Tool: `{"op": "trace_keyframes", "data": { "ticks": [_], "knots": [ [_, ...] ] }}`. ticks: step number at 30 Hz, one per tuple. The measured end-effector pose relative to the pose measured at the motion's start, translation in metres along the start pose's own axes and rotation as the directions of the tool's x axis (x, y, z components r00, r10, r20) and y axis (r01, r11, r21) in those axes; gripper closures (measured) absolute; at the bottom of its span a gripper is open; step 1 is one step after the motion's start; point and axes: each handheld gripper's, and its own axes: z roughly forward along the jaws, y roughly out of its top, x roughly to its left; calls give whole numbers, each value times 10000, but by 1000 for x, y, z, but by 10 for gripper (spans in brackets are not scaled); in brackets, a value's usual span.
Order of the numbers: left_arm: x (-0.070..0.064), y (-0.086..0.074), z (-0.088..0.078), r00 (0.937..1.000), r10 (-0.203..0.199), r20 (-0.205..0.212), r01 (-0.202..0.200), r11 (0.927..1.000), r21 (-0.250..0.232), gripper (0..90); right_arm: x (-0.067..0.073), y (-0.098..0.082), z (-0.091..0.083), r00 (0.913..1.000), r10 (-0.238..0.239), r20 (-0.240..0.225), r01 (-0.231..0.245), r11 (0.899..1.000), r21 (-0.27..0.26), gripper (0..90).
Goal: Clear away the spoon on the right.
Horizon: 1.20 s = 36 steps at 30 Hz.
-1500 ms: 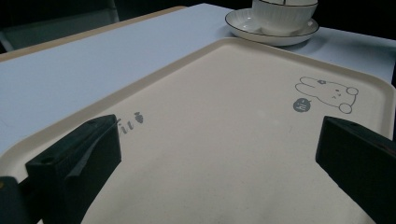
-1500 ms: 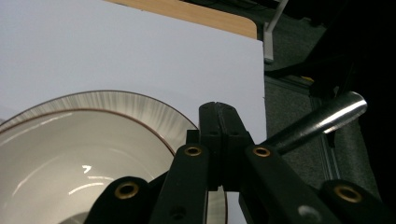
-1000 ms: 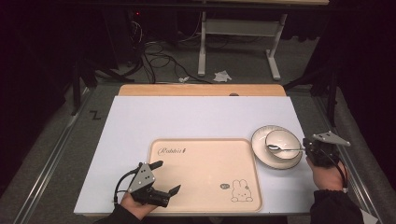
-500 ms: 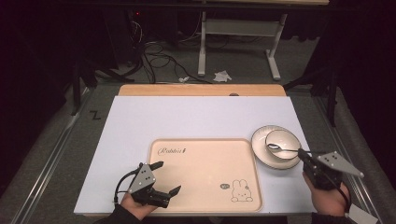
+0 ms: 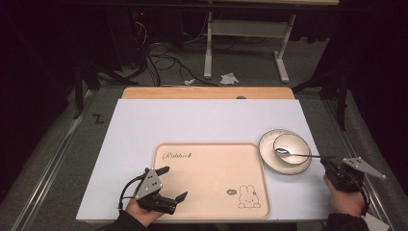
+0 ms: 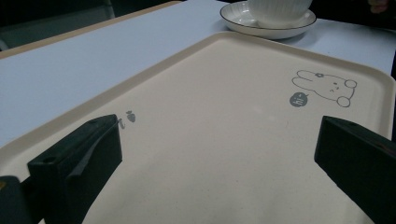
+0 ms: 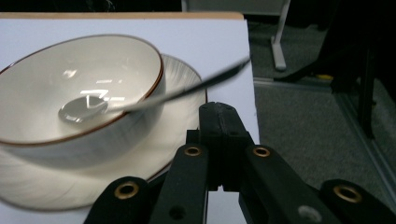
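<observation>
High view, early stage by the look of it: tray (image 5: 211, 163) bare, near the front edge of the table (image 5: 192, 120). Bowl (image 5: 294, 143) stacked on plate (image 5: 267, 159) just right of the tray, spoon (image 5: 296, 154) lying in the bowl with its handle over the rim towards the right gripper (image 5: 329, 162). Right jaws pressed together on nothing, tips just short of the handle end. Left gripper (image 5: 174, 183) low over the tray's near left corner, jaws wide apart, empty.

Probably left to do: taking hold of the spoon or the dishes and, likely, moving them to the tray.

Around: cables, a desk frame and crumpled paper on the floor beyond the table, well apart. In the way: only the jutting handle, awkward for any grip on the plate rim from this side.
</observation>
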Motion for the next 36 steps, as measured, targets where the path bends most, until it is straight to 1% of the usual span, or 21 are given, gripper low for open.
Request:
{"op": "trace_keyframes", "data": {
  "ticks": [2,3,5,6,7,8,10,11,12,13,14,15,16,19,23,27,28,29,30,31,36],
  "knots": [
    [0,0,0,10000,38,18,-38,10000,6,13,0,-12,-2,9984,347,-453,-330,9987,380,900],
    [0,1,0,10000,57,6,-57,10000,6,13,-1,-17,-2,9981,345,-511,-312,9974,642,900],
    [-1,1,0,10000,53,-1,-53,10000,10,13,-8,-26,0,9997,99,-225,-74,9945,1048,900],
    [-1,1,0,10000,43,3,-43,10000,11,13,-24,-35,5,9962,865,-42,-852,9878,1301,900],
    [-1,1,0,10000,48,-4,-48,10000,27,13,-24,-35,5,9962,865,-42,-852,9878,1301,900],
    [-1,1,1,10000,63,-21,-63,10000,51,14,-33,-38,8,9926,1209,92,-1211,9839,1315,900],
    [-1,1,2,10000,84,-32,-84,9999,90,14,-48,-41,15,9894,1369,484,-1418,9830,1168,900],
    [-1,1,3,10000,92,-37,-92,9999,123,14,-54,-41,19,9869,1486,633,-1546,9825,1039,900],
    [-1,0,4,10000,76,-28,-76,9998,186,14,-65,-39,27,9837,1582,857,-1638,9844,635,900],
    [-1,0,4,10000,76,-28,-76,9998,186,14,-65,-39,27,9837,1582,857,-1638,9844,635,900],
    [-1,0,4,9999,108,-25,-107,9997,219,15,-68,-36,32,9845,1497,918,-1541,9872,418,900],
    [-1,0,4,9999,108,-25,-107,9997,219,14,-68,-36,32,9845,1497,918,-1541,9872,418,900],
    [-1,-1,4,9999,110,-31,-109,9997,216,15,-66,-33,35,9895,1213,790,-1238,9919,277,900],
    [-1,-1,4,9999,113,-46,-112,9997,235,15,-61,-32,35,9917,1143,580,-1156,9931,189,900],
    [-2,-1,3,9999,147,-27,-146,9996,230,18,-51,-31,27,9972,721,204,-721,9974,-12,900],
    [-4,0,4,9997,235,42,-236,9994,268,19,-45,-32,20,9986,532,-12,-532,9986,-49,900],
    [-4,0,4,9997,238,53,-239,9994,256,19,-40,-33,16,9990,421,-136,-422,9991,-50,900],
    [-4,0,4,9996,258,71,-260,9993,267,19,-40,-33,16,9990,421,-136,-422,9991,-50,900],
    [-4,0,4,9996,266,70,-268,9993,253,19,-33,-34,11,9992,325,-237,-325,9995,-25,898],
    [-4,0,3,9996,260,76,-261,9994,232,19,-33,-34,11,9992,325,-237,-325,9995,-25,898],
    [-4,1,2,9997,236,90,-238,9996,178,20,-18,-30,4,9983,-49,-580,39,9998,-170,823]
  ]
}}
